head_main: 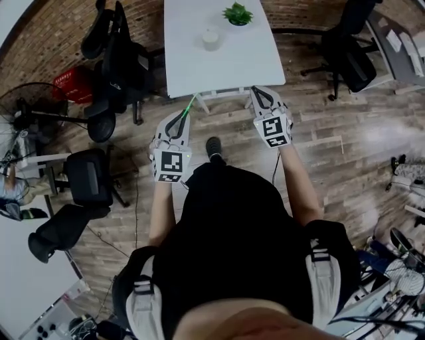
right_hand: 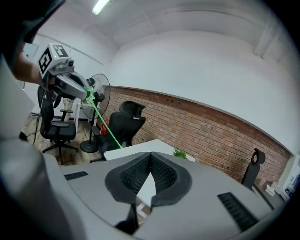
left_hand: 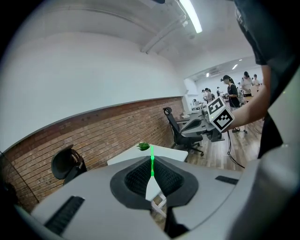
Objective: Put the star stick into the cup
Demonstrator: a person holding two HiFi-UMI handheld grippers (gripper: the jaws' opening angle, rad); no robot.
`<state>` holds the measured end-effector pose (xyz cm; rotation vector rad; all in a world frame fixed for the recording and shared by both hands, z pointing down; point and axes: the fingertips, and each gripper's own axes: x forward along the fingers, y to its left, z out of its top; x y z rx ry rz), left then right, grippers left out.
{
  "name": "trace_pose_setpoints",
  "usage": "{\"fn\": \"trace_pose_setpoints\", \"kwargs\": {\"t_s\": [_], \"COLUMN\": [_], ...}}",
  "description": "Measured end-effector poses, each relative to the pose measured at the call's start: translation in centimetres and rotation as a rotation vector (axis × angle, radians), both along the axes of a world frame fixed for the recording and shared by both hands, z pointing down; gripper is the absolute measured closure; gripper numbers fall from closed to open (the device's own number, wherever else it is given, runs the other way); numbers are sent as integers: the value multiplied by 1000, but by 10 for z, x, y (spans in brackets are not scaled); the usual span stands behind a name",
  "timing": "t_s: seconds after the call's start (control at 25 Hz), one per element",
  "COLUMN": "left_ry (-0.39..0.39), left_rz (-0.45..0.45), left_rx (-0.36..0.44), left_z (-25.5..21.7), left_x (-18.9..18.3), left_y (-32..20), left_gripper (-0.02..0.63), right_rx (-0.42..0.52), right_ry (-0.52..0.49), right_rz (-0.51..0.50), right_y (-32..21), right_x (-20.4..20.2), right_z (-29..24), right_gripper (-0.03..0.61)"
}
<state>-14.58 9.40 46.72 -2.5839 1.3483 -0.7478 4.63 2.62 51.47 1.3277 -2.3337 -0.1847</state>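
Head view: my left gripper [head_main: 185, 116] pinches the thin green star stick [head_main: 192, 104], whose tip reaches toward the near edge of the white rectangular table [head_main: 192, 73]. The small white cup [head_main: 210, 40] stands further in, near a green potted plant [head_main: 238, 13].

Left gripper view: the jaws are clamped tight on the stick.

Right gripper view: my right gripper [right_hand: 150, 158] is closed and empty.

I'd judge the next move is to reach over the table, line the stick up above the cup's mouth, then lower it.

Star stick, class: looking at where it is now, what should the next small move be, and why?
Probably carry the left gripper forward toward the table. It is shut on the star stick, but the cup stands well up the tabletop, and the stick's tip is only near the table's front edge.
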Motion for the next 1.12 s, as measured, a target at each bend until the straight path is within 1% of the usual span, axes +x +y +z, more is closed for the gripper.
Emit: {"fn": "trace_pose_setpoints", "kwargs": {"t_s": [0.2,0.36,0.6,0.8,1.12], "left_ry": [-5,7,19,23,13], "left_rz": [55,80,109,114,136], "left_rx": [7,-1,-6,-5,-17], "left_z": [-2,0,-1,3,9], "left_x": [2,-2,-18,-37,-49], "left_y": [-36,-55,-87,-117,-148], "left_gripper": [584,584,584,584,584], "right_rx": [-18,-20,-34,-42,-38], "right_ry": [3,8,21,25,16], "right_rz": [68,91,109,116,144], "right_y": [-25,-39,-67,-91,-118], "right_x": [9,7,-9,-28,-34], "right_z": [-1,1,7,13,20], "right_gripper": [580,580,580,580,580]}}
